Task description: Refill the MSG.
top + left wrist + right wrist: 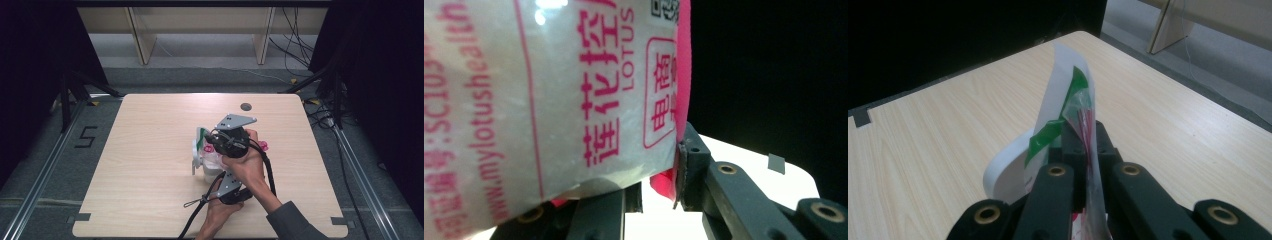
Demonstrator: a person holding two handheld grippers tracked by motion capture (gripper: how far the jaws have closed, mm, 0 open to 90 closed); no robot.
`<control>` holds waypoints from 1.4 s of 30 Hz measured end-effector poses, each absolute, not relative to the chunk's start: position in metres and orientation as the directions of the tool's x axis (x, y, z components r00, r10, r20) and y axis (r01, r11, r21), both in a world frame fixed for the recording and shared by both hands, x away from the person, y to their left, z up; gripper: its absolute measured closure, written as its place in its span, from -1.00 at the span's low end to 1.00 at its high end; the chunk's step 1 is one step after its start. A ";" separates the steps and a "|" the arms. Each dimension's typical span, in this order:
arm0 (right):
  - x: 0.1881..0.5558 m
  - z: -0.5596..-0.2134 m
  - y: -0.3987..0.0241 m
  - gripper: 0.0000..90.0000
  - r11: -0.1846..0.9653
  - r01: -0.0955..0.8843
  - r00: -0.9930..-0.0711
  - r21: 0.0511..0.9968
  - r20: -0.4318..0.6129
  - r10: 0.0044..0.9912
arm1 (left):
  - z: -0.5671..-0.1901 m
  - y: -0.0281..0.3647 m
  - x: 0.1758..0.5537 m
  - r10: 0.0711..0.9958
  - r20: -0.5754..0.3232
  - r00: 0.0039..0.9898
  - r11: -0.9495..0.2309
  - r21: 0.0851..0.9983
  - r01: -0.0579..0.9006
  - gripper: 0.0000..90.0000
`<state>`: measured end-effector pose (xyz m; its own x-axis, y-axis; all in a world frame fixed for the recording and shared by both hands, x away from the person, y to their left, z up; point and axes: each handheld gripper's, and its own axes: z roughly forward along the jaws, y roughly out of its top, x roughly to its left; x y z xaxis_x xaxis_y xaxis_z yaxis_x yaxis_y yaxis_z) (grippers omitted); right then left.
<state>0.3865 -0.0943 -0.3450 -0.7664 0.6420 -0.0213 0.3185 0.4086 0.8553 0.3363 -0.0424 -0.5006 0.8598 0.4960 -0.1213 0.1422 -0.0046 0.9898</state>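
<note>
A clear bag of white powder with pink print (211,163) is held just above the wooden table (150,190), between both grippers. In the left gripper view the bag (549,100) is close up between the jaws, and one pad presses its pink edge. My left gripper (216,176) comes at it from the near side. My right gripper (207,143) reaches in from the right and is shut on the bag's thin top film (1089,125). A curved white and green strip (1058,100) stands against that film, and it sticks out to the left of the bag (198,142).
A small pink piece (263,146) lies on the table right of my right hand. A dark round hole (245,106) sits near the far edge. Black cables trail off the near edge. Shelf legs stand on the floor beyond the table.
</note>
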 end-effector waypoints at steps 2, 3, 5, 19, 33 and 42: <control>0.387 -0.346 -0.094 1.00 0.427 0.314 -0.769 0.848 -0.036 0.638 | -0.502 -0.043 0.336 0.497 -0.121 0.859 -0.008 0.990 0.144 0.69; 0.387 -0.347 -0.093 1.00 0.420 0.313 -0.764 0.852 -0.037 0.644 | -0.502 -0.043 0.337 0.495 -0.122 0.861 -0.006 0.990 0.144 0.69; 0.388 -0.346 -0.094 1.00 0.419 0.321 -0.767 0.849 -0.027 0.641 | -0.501 -0.042 0.336 0.499 -0.120 0.858 -0.006 0.990 0.142 0.69; 0.389 -0.347 -0.093 1.00 0.435 0.303 -0.764 0.848 -0.056 0.642 | -0.502 -0.043 0.337 0.494 -0.123 0.861 -0.005 0.989 0.145 0.69; 0.389 -0.349 -0.092 1.00 0.409 0.324 -0.755 0.853 -0.027 0.656 | -0.502 -0.043 0.338 0.498 -0.124 0.858 -0.006 0.989 0.146 0.69; 0.389 -0.346 -0.095 1.00 0.402 0.347 -0.758 0.847 0.002 0.652 | -0.502 -0.041 0.338 0.500 -0.117 0.858 -0.013 0.990 0.142 0.69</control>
<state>0.3885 -0.0951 -0.3457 -0.7580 0.6522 0.0018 0.3475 0.4015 0.8474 0.3382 -0.0412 -0.5015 0.8584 0.4996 -0.1168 0.1424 -0.0133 0.9897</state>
